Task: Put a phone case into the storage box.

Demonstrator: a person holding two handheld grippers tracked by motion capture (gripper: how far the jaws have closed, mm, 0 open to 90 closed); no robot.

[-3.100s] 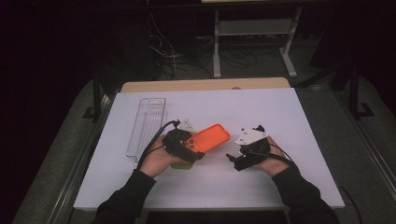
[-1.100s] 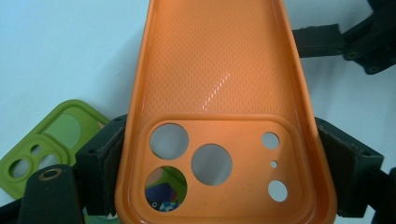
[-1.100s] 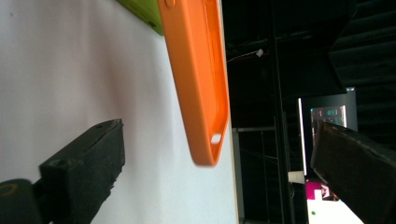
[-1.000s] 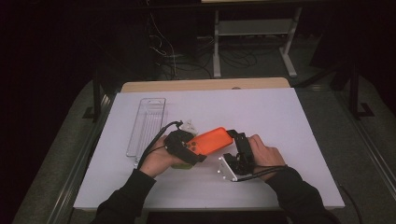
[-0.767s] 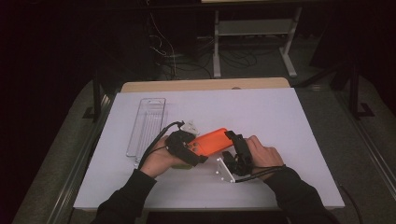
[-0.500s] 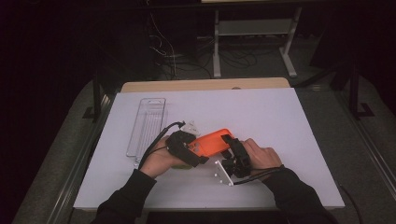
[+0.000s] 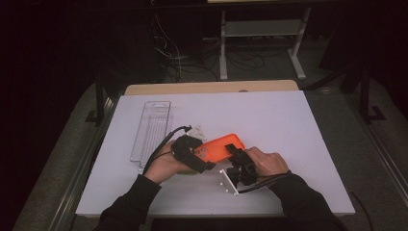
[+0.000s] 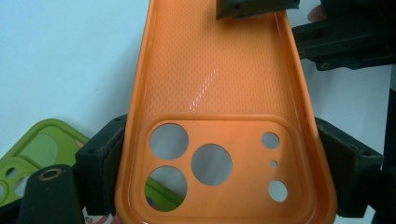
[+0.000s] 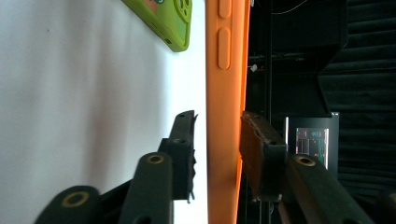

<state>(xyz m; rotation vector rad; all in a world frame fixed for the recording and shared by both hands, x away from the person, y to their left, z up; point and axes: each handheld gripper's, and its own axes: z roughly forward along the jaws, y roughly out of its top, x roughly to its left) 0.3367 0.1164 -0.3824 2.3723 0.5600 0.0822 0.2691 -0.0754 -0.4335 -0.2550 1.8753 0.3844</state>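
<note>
An orange phone case (image 7: 221, 148) is held a little above the white table. My left gripper (image 7: 208, 158) is shut on it across its width at the camera-cutout end, one pad (image 8: 100, 161) on each long edge. My right gripper (image 7: 235, 154) has come in at the case's other end, turned on its side. The case's side wall (image 9: 224, 116) stands between its jaws, which have just been closing. One pad (image 9: 254, 135) touches the wall, while a slim gap shows at the other. A green phone case (image 8: 32, 154) lies on the table under the left hand.
A clear plastic tray (image 7: 151, 127) lies on the white table sheet (image 7: 298, 125) left of the hands. A wooden board edge (image 7: 211, 88) runs along the back. Beyond it are cables and a white rack on a dark floor.
The right hand has shifted left up to the orange case, and its jaws have narrowed around the case's side wall. The left gripper and the case have stayed put.
</note>
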